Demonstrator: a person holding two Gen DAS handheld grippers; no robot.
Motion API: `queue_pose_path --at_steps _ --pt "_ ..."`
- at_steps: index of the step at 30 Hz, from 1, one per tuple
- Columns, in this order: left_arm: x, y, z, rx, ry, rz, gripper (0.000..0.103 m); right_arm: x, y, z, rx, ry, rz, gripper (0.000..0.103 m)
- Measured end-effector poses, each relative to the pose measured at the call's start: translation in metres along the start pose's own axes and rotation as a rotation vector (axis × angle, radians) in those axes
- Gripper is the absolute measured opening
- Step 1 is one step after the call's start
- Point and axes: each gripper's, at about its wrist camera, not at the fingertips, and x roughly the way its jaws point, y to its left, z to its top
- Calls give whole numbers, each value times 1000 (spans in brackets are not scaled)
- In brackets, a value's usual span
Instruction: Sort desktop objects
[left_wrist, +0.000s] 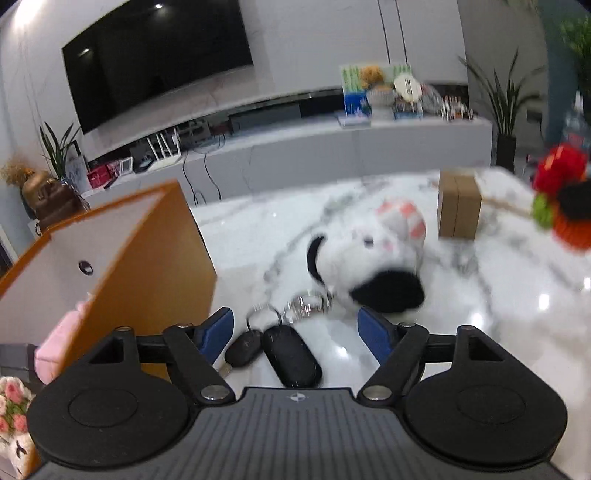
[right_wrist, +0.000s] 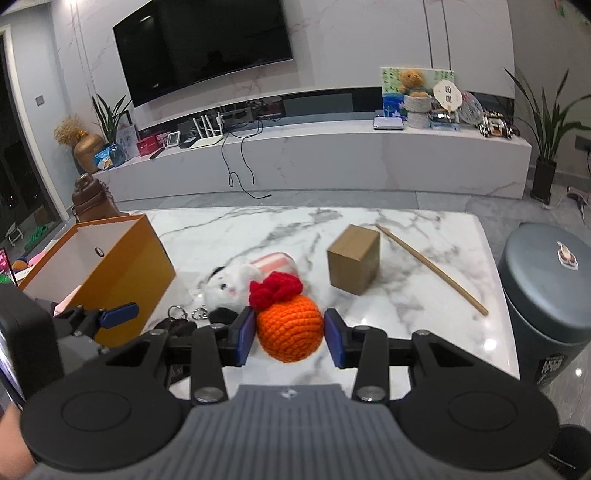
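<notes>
Keys (left_wrist: 280, 350) sit between your wide-open left claw (left_wrist: 295, 332); right claw (right_wrist: 290, 334) brackets the crochet orange (right_wrist: 290, 330), maybe touching. Squeeze, then carry to the box (right_wrist: 122, 266) at ten o'clock.

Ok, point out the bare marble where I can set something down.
Bare patches: the far marble tabletop behind the open orange box, and the near right corner below the wooden stick. Crowded: the black key fobs, black-and-white plush toy, orange crocheted ball and brown cardboard box.
</notes>
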Motion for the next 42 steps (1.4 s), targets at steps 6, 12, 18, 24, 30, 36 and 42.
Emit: queue_pose_path --at_steps 6,12,18,24,30,36,42 --pt "23 3 -6 -28 102 -28 69 3 -8 -3 14 13 15 43" --pt "31 16 -6 -104 127 4 70 7 -6 -2 19 14 31 43" --pt "37 24 -2 -135 121 -100 35 11 0 -1 11 18 41 43" --pt "23 26 -10 -136 119 -180 34 6 -2 0 16 10 31 43" --pt "-4 24 -6 -96 75 -258 34 2 1 1 12 4 29 43" --pt "-35 27 9 -90 15 -322 34 -1 6 4 5 -5 28 43" --pt "-58 35 28 -111 -28 -372 34 -6 16 9 -6 -18 31 43"
